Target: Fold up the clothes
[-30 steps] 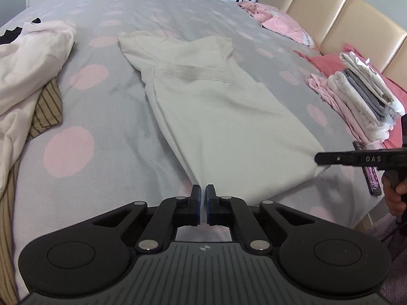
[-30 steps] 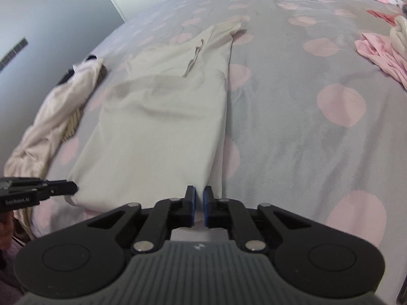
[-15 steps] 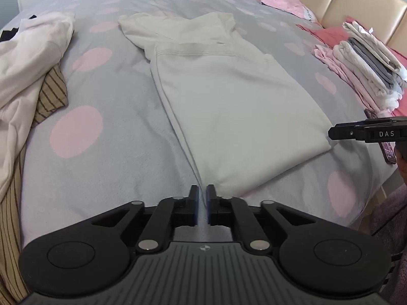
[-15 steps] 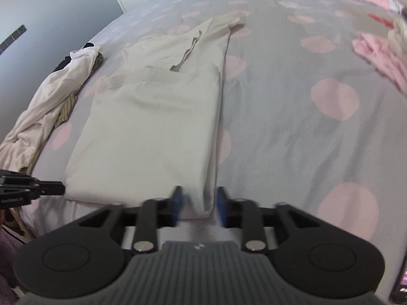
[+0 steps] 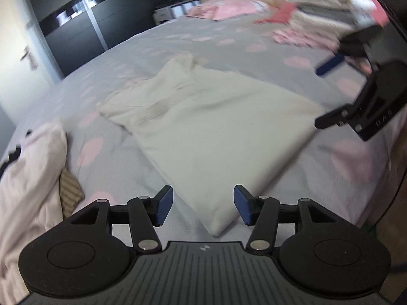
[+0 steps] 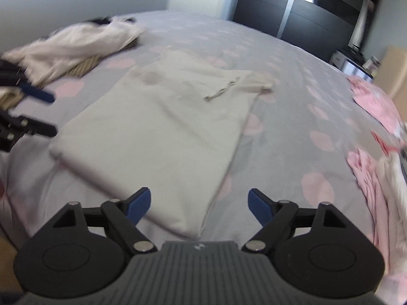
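A cream garment (image 5: 216, 122) lies folded lengthwise on the grey bedspread with pink dots (image 5: 178, 40). Its near left corner sits between the fingers of my left gripper (image 5: 203, 204), whose jaws are opening; the pads do not touch the cloth. In the right wrist view the same cream garment (image 6: 165, 127) has its near right corner between the spread fingers of my right gripper (image 6: 199, 202), jaws opening, pads clear of it. Each gripper shows at the edge of the other's view: the right gripper (image 5: 330, 94), the left gripper (image 6: 48, 113).
A heap of unfolded pale pink and striped clothes (image 5: 28, 183) lies to the left. A stack of folded clothes (image 5: 328, 10) and pink garments (image 5: 223, 7) sit by the padded headboard. Dark wardrobe doors (image 6: 300, 23) stand beyond the bed.
Both grippers went from shut on the garment's near corners to open, letting the cloth go. Both views have rolled and shifted, and the garment now lies flat on the bed.
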Available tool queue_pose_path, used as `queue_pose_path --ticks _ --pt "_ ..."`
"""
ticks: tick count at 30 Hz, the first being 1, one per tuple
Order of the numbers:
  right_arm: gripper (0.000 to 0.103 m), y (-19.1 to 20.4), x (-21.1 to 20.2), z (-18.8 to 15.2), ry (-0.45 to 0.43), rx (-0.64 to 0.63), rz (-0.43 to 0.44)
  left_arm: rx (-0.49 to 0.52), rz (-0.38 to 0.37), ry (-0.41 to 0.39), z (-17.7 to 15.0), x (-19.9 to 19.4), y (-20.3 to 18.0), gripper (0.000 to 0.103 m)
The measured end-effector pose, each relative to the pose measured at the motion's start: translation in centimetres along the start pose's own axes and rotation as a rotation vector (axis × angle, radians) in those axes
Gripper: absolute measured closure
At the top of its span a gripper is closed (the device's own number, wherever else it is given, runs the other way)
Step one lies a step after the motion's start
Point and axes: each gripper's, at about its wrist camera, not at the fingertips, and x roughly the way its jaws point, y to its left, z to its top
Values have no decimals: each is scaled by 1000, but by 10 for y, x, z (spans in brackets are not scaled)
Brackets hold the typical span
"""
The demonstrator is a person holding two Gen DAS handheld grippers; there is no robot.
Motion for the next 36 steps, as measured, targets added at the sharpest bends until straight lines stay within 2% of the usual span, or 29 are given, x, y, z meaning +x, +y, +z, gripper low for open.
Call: queue_pose_path --ticks 4,9,12,13,14,16,19,21,25,27,31,33,36 --pt "11 18 3 -2 7 -124 5 149 24 22 -5 7 -23 52" --pt "10 32 3 -7 -3 -271 -12 278 60 24 -8 13 -38 52" --pt "14 44 2 -13 -15 -400 -42 360 69 33 -10 19 -47 54" --pt "21 48 3 -16 -19 -447 -61 385 73 40 -11 22 -50 55" --pt "33 51 4 -18 -14 -490 -78 409 82 50 -12 26 -52 57" --pt "46 56 9 -23 1 -559 -102 474 105 60 -16 32 -58 59" --pt "46 60 15 -29 14 -622 -112 604 163 42 -26 39 -69 59" --pt "46 66 20 -33 2 -685 -133 636 187 36 -29 45 -74 59" --pt "46 79 28 -39 -43 -802 -192 693 241 4 -30 55 -82 59" --pt "53 83 32 -40 -65 -837 -218 692 257 -10 -28 58 -82 61" --pt "84 83 34 -37 -65 -835 -211 668 242 -12 -24 56 -79 74" --pt "84 81 32 -36 -71 -819 -210 649 232 -14 -21 53 -77 82" --pt "90 78 26 -27 -92 -777 -221 577 209 -12 -9 46 -68 90"
